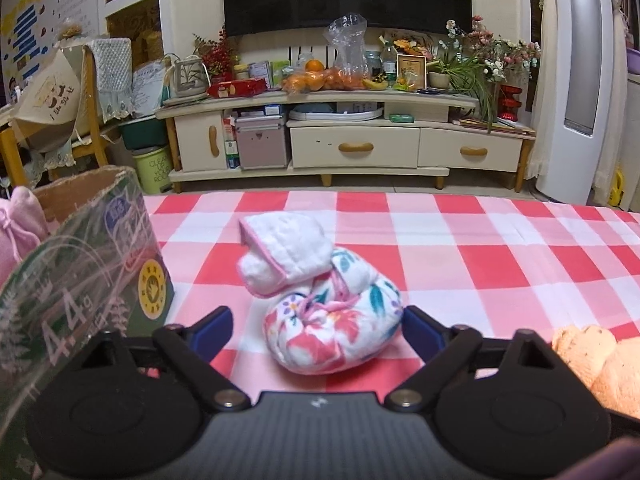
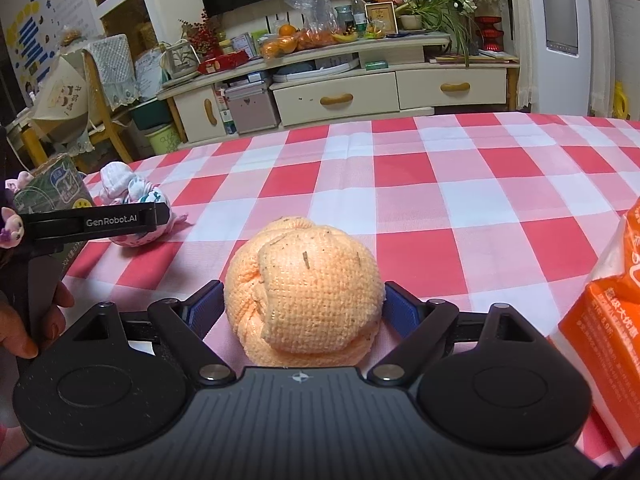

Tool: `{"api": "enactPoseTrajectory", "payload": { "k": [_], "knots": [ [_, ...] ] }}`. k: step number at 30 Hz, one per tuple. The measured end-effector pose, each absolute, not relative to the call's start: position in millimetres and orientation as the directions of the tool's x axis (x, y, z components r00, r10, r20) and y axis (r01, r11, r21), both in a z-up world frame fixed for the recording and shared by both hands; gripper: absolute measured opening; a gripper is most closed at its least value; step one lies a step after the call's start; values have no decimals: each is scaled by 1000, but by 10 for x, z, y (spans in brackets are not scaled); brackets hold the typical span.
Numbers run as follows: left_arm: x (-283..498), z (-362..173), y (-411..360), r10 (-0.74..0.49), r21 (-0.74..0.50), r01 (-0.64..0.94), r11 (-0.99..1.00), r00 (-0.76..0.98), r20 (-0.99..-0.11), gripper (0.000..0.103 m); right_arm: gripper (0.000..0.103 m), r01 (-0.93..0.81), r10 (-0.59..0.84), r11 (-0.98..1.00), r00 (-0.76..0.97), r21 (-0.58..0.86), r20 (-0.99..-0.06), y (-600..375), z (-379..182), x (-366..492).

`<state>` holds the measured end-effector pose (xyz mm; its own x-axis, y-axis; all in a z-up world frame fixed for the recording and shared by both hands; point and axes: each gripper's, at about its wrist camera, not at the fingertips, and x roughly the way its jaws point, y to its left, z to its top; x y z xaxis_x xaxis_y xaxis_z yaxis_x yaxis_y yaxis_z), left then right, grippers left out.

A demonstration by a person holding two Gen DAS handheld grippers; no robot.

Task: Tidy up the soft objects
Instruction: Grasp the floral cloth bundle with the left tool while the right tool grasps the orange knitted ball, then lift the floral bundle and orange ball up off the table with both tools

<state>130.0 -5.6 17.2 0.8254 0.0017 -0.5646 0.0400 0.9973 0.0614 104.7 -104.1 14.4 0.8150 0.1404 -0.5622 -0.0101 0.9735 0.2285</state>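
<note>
On the checked tabletop (image 2: pixel 460 184) both hand-held grippers are lined up for a pick, neither has closed yet.

Left hand-held gripper (image 1: pixel 318 322): jaws spread, straddling the floral towel bundle (image 1: pixel 334 322). Small gap shows between each blue pad and the cloth, so no grip. Bundle sits on the cloth with its white knotted end (image 1: pixel 280 252) pointing away from the gripper. Green cardboard box (image 1: pixel 86 276) stands just to its left, open top, with something pink (image 1: pixel 20 228) already poking out of it. My read: that box is the drop target for this side.

Right hand-held gripper (image 2: pixel 302 306): jaws as wide as they go, around the orange knitted bundle (image 2: pixel 304 288). Bundle nearly fills the gap; right pad looks touching or almost, left pad just beside it. Not squeezed, fabric isn't dented. An orange package (image 2: pixel 604 312) sits at the right edge, purpose unclear.

Step in hand, as I judge it: pre-grasp on two soft items at once.

Next move calls for:
- closing squarely on the fat middle of each bundle, not on a loose flap
- firm enough squeeze, since soft cloth will compress and can slip
- left lift needs to clear the box wall, which is close

Risk: floral knot could snag or unroll if caught off-centre.
</note>
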Motion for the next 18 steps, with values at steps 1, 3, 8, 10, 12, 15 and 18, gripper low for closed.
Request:
{"api": "enactPoseTrajectory", "payload": {
  "k": [1, 3, 8, 10, 12, 15, 18],
  "knots": [
    [1313, 160, -50, 6, 61, 35, 997, 823, -568, 79, 103, -9, 138, 974, 816, 226, -561, -1043, 146, 1046],
    [1323, 148, -40, -2, 52, 39, 998, 819, -574, 72, 103, -11, 138, 974, 818, 225, -559, -1055, 151, 1052],
    [1305, 142, -104, -13, 73, 69, 995, 811, -584, 70, 103, -31, 143, 978, 823, 208, -550, -1047, 151, 1039],
    [1283, 150, -108, -22, 75, 82, 994, 811, -585, 70, 100, -41, 143, 980, 826, 195, -546, -1041, 151, 1036],
    [1248, 158, -106, -28, 77, 90, 993, 811, -584, 69, 99, -47, 148, 980, 826, 196, -544, -1046, 147, 1041],
    [1182, 165, -97, -41, 68, 99, 993, 810, -585, 69, 96, -50, 153, 978, 827, 201, -541, -1055, 141, 1045],
    [1088, 182, -101, -52, 61, 107, 992, 810, -584, 69, 94, -57, 157, 979, 827, 197, -540, -1052, 141, 1033]
  ]
}}
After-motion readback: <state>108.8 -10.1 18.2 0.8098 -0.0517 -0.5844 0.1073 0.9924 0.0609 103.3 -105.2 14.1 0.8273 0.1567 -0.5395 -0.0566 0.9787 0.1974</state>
